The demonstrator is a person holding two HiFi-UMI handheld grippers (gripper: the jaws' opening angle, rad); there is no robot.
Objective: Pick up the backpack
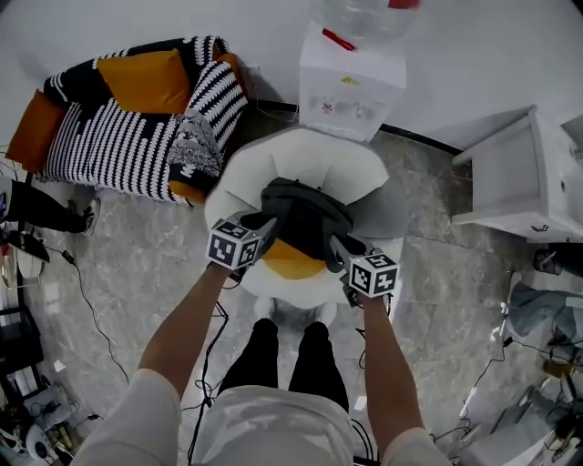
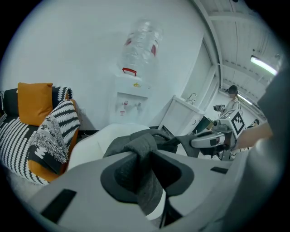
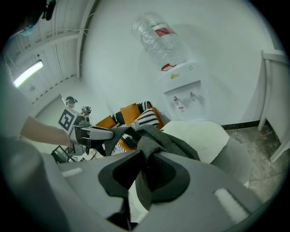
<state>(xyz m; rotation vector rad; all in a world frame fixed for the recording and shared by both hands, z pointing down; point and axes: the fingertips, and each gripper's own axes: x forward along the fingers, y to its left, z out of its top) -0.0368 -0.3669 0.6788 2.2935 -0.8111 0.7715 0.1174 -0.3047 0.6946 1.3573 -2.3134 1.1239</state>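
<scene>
Left gripper and right gripper are each clenched on a bunch of my backpack over the white chair.

Each pair of jaws pinches a fold of dark grey cloth, and the bag spans between them over the seat, an orange cushion showing beneath; whether it has cleared that cushion I cannot tell. I judge the bag soft, limp and fairly light. Cloth can creep out of a pinch, so a strap or top handle would be the surer hold. Whether anything is inside I cannot tell; it sags as if near empty. Behind the chair a clear bottle sits upturned on the water dispenser, its fill unreadable.
</scene>
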